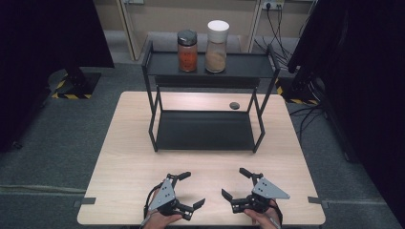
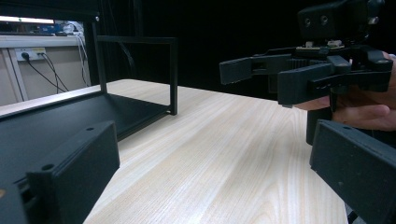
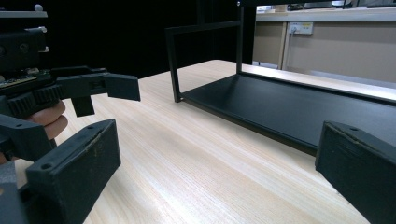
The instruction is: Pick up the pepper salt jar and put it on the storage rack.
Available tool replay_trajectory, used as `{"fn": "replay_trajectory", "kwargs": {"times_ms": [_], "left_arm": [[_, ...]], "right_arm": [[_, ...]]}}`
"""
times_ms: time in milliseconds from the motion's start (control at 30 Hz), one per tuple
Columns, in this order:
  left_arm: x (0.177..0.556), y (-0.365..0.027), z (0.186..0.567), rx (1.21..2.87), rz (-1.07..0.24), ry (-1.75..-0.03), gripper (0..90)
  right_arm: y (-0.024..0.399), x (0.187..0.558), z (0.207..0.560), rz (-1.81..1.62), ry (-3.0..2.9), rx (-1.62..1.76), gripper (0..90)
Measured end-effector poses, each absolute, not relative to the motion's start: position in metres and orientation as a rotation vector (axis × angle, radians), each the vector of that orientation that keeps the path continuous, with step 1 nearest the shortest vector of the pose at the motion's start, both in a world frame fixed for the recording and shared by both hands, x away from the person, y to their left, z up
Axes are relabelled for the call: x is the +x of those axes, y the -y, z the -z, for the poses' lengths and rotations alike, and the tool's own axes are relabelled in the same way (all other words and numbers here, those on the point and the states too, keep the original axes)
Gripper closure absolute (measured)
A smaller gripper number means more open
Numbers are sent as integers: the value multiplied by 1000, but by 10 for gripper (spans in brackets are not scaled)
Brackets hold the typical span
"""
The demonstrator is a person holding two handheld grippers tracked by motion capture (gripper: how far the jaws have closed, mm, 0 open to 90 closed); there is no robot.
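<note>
- Left gripper (image 1: 189, 189) and right gripper (image 1: 235, 183): jaws wide, holding nothing
- Spice jars (image 1: 187, 51) on black rack (image 1: 205, 81): probably glass, slippery, fragile; grasp mid-body

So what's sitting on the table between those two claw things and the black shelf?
Nothing: in the high view bare wood runs from the left gripper and right gripper up to the shelf. The jars stand on its top tier.
</note>
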State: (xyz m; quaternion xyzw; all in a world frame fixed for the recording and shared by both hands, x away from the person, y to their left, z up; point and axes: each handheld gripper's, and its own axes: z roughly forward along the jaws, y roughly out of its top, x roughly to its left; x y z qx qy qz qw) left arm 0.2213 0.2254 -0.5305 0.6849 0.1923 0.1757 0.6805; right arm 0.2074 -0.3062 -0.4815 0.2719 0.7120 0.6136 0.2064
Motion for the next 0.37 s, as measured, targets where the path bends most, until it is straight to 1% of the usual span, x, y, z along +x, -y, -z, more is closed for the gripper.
{"fn": "replay_trajectory", "kwargs": {"times_ms": [367], "left_arm": [[221,-225,531,1537,-395,-432,8]], "right_arm": [[307,207,481,-1712,-1979,752,3]]}}
